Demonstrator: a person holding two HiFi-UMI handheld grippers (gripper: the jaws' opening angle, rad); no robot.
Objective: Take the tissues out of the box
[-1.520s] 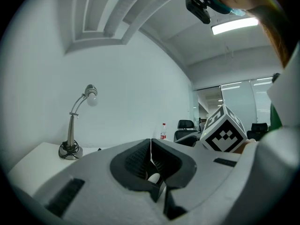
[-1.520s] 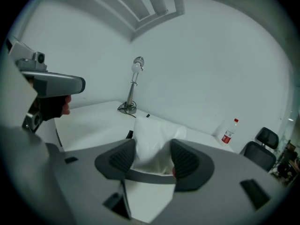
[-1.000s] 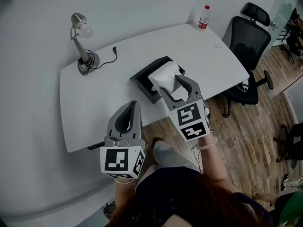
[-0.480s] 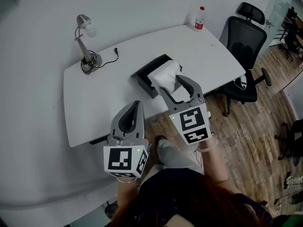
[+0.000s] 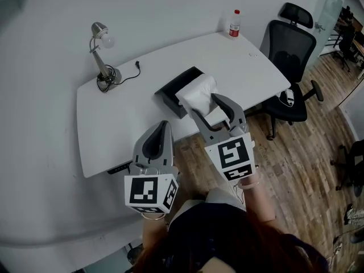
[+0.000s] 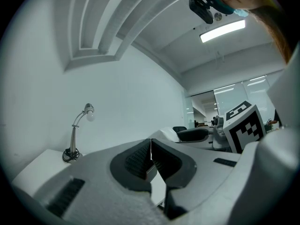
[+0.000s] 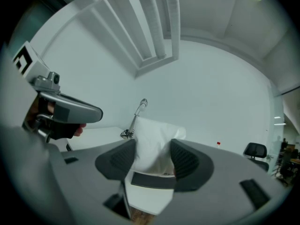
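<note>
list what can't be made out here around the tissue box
- Inside of the tissue box: head view, covered by the tissue and the right gripper.
- Bottle label: head view, too small.
- Table top: left gripper view, mostly hidden behind the shut left gripper.

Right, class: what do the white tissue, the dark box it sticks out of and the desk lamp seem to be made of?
The white crumpled tissue looks like thin, soft, matte paper, judging by its creases and folds. The dark rectangular box is matte black, perhaps plastic or coated card; the look leaves it open. The silver gooseneck desk lamp is likely metal, going by its dull sheen.
</note>
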